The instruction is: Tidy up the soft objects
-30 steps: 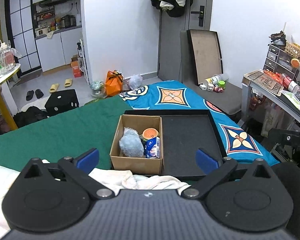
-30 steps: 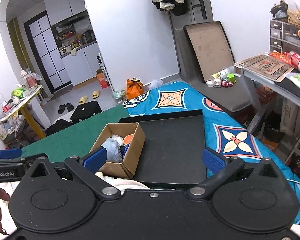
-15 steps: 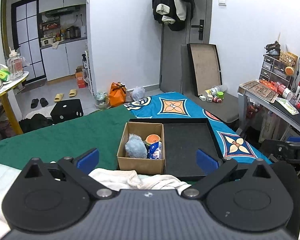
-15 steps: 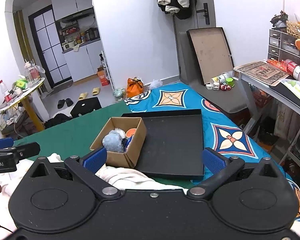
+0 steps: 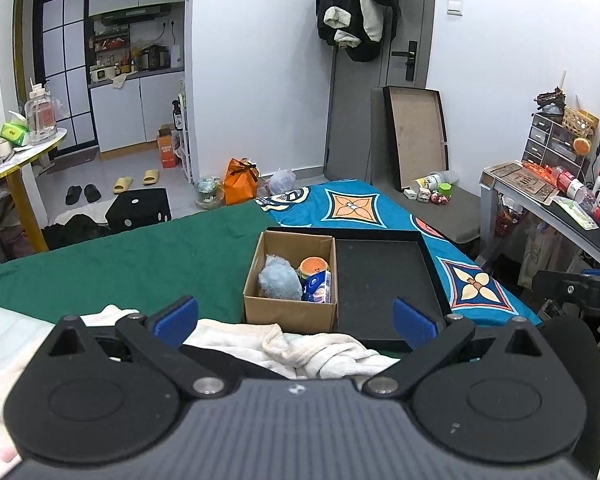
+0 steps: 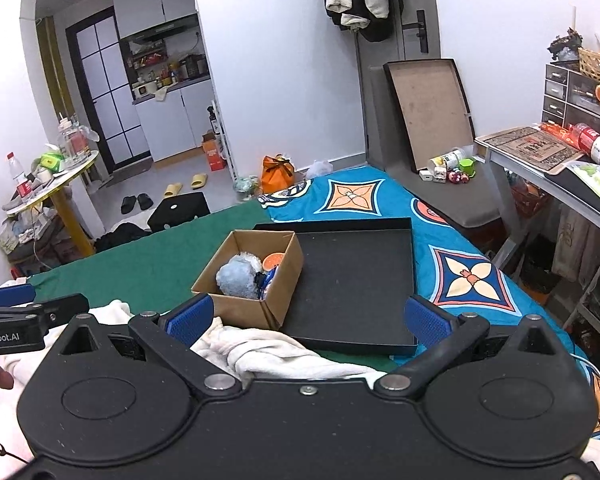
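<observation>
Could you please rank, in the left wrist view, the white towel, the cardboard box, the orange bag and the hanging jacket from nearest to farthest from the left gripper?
1. White towel, just beyond the left gripper, between its open jaws.
2. Cardboard box, ahead on the bed, beside the black tray.
3. Orange bag, on the floor past the bed.
4. Hanging jacket, high on the far door.

cardboard box (image 5: 290, 312) on the bed, fuzzy ball (image 5: 280, 283), burger toy (image 5: 313, 266) and small pack (image 5: 318, 287) inside the box, tray (image 5: 384, 280) touching the box's right side, crumpled towel (image 5: 300, 350) just before the box
</observation>
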Demonstrator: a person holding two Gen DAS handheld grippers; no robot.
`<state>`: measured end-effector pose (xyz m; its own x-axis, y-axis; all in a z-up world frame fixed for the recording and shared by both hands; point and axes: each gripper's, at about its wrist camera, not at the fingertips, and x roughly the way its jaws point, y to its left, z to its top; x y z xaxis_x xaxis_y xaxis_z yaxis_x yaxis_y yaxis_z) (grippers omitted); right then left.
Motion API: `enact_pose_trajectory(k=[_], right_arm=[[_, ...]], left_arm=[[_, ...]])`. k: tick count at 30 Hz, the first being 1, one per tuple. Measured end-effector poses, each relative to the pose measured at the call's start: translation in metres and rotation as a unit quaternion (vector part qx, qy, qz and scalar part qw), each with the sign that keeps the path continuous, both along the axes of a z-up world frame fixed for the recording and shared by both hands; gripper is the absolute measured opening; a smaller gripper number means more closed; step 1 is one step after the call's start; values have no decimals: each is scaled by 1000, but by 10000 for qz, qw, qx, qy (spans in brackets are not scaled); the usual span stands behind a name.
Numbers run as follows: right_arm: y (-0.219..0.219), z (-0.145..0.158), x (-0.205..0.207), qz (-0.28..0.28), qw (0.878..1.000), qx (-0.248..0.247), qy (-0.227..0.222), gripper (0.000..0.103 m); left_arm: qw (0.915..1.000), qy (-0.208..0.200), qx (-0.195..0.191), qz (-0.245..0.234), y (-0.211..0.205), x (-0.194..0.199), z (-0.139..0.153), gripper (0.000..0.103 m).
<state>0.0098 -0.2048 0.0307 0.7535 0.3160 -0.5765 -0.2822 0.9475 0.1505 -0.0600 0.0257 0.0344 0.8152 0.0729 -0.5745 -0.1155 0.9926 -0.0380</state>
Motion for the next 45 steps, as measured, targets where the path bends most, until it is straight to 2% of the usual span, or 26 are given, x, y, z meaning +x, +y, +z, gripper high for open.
enact_pose_trajectory(k=[23, 45], right_arm=[[4, -2, 0, -81, 9999, -18, 110, 103], [-1, 6, 6, -119, 9999, -30, 30, 103]], left_arm=[[9999, 38, -58, -98, 7, 4, 1, 102], [9998, 18, 92, -175, -4, 15, 15, 102]])
